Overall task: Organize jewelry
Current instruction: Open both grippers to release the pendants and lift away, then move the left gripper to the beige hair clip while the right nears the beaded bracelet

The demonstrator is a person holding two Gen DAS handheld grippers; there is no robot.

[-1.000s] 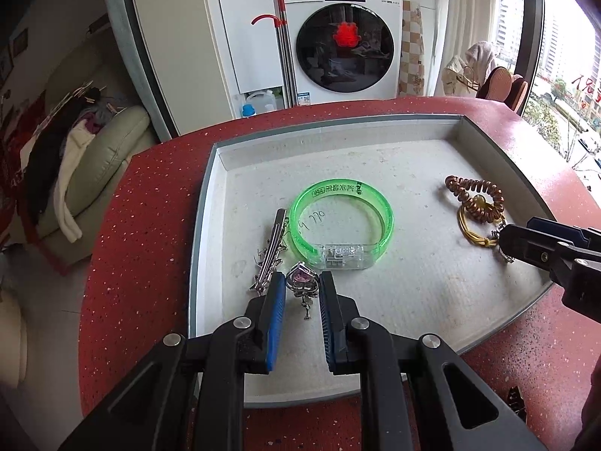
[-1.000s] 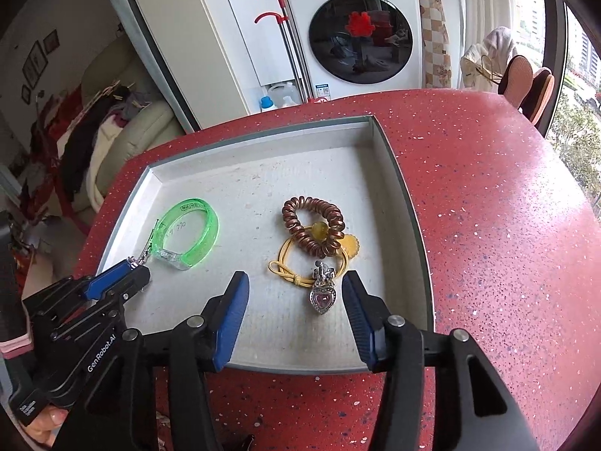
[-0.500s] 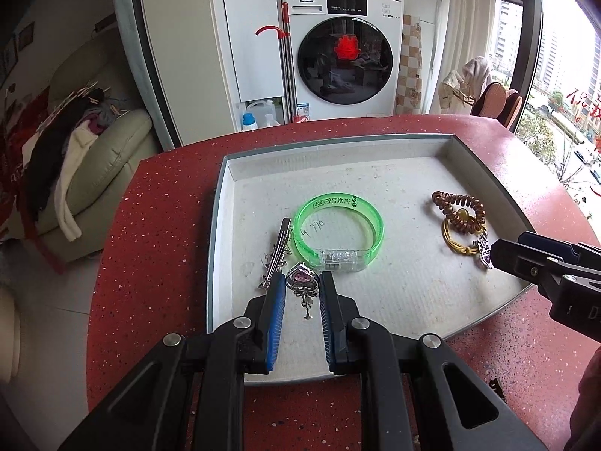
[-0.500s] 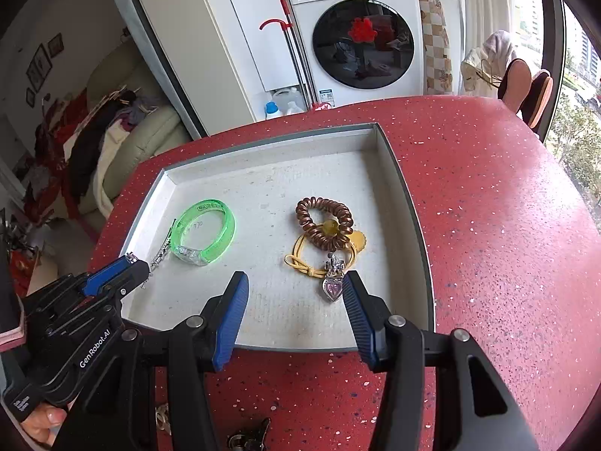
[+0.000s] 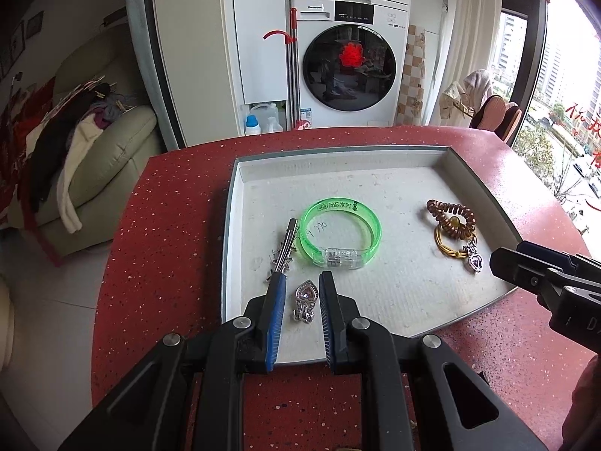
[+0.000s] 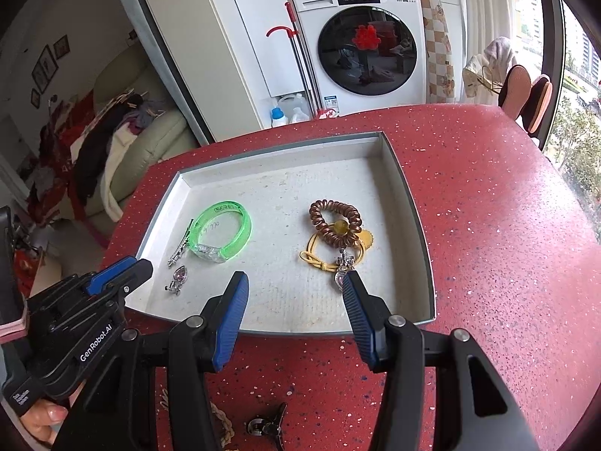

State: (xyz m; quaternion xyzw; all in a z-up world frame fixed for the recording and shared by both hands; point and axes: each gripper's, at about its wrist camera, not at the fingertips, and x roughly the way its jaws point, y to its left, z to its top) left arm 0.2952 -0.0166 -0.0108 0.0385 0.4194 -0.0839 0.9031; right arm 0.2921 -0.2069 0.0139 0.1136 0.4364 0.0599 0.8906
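A grey tray [image 5: 232, 225] [image 6: 413, 203] on the red table holds a green bangle [image 5: 340, 235] [image 6: 221, 235], a silver hair clip [image 5: 283, 250] [image 6: 181, 244], a brown coil hair tie [image 5: 450, 216] [image 6: 334, 221] on a yellow band [image 6: 319, 259], and two heart pendants. One pendant [image 5: 306, 298] [image 6: 178, 278] lies loose on the tray floor between the fingers of my left gripper [image 5: 299, 282], which is open. The other pendant [image 5: 475, 261] [image 6: 342, 272] lies by the yellow band, just beside the right finger of my right gripper [image 6: 295, 282], open wide.
Small dark items [image 6: 266, 424] and a braided piece [image 6: 223, 426] lie on the red table in front of the tray. A washing machine [image 5: 349, 64] and a sofa [image 5: 94, 158] stand beyond the table's far edge.
Both grippers have drawn back and up from the tray. The left jaws have parted, and the heart pendant they gripped now lies on the tray floor between them.
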